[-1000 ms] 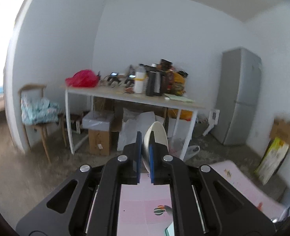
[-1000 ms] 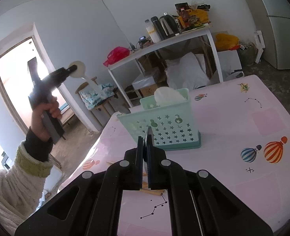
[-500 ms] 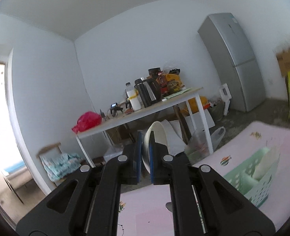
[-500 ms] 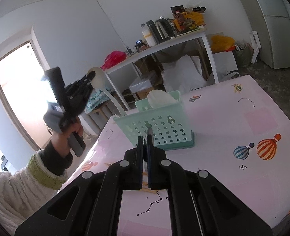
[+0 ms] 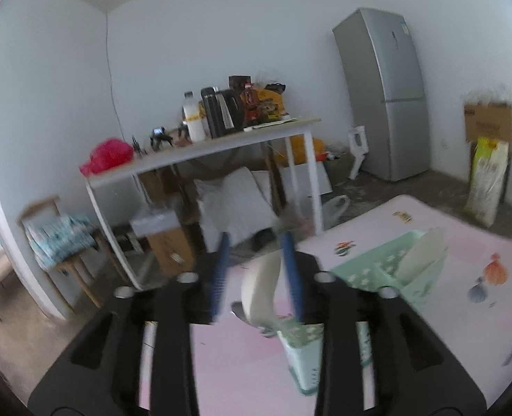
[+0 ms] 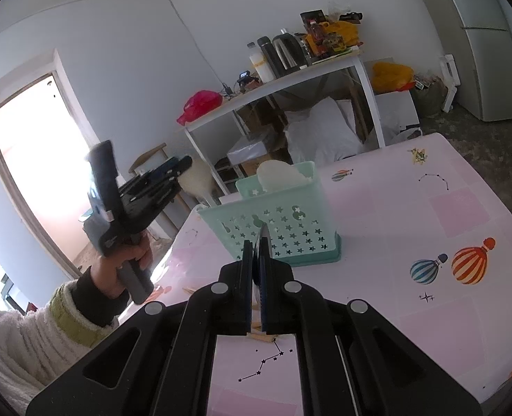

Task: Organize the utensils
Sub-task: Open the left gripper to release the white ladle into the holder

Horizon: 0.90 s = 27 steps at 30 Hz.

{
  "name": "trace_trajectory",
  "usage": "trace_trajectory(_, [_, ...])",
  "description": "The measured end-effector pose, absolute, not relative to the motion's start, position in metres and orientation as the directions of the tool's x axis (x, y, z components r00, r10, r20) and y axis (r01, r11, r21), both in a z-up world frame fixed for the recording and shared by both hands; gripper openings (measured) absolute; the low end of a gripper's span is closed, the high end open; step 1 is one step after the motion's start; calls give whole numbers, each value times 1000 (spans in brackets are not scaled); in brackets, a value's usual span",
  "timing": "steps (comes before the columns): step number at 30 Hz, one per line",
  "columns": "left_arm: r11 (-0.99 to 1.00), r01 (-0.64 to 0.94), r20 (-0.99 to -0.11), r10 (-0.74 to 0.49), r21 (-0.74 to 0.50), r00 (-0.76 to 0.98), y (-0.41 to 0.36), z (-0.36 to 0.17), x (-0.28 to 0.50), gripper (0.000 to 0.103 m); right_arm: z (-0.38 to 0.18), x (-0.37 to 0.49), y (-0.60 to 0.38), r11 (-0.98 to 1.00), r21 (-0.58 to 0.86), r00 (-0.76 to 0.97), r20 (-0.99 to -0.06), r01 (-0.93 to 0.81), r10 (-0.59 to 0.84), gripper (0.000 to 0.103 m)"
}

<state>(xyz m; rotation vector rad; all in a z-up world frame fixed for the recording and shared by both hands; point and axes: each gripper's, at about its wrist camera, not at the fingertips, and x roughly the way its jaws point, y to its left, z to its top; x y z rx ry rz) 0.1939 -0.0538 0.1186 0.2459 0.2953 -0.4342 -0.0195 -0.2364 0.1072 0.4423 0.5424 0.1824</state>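
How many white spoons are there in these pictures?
2. One spoon stands in the green basket. The other spoon is between the opening jaws of the left gripper, by the basket's edge. More may be hidden inside the basket.

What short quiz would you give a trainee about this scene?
1. True or false: the basket stands on the floor.
2. What colour is the spoon between the fingers of the left tool? A red, B white, C black.
3. Fill in: the ___ tool is shut on a thin blade.

Key: 1 false, it stands on the pink table. 2 B. 3 right; the right tool has its fingers closed on the blade.
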Motion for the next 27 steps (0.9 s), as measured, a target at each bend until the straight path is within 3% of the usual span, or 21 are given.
trace_trajectory(3, [882, 458, -341, -400, 109, 851, -44, 121, 191, 48, 113, -17, -239, 892, 447, 849, -446, -62, 283, 4])
trace_trajectory(9, [894, 448, -360, -415, 9, 835, -21, 127, 181, 55, 138, -11, -248, 891, 443, 875, -389, -97, 288, 4])
trace_trajectory(16, [895, 425, -420, -441, -137, 793, 14, 119, 166, 60, 192, 0, -270, 872, 447, 915, -233, -200, 330, 4])
trace_trajectory(27, [888, 413, -496, -456, -202, 739, 34, 88, 133, 75, 223, 64, -273, 824, 463, 912, -76, -326, 404, 4])
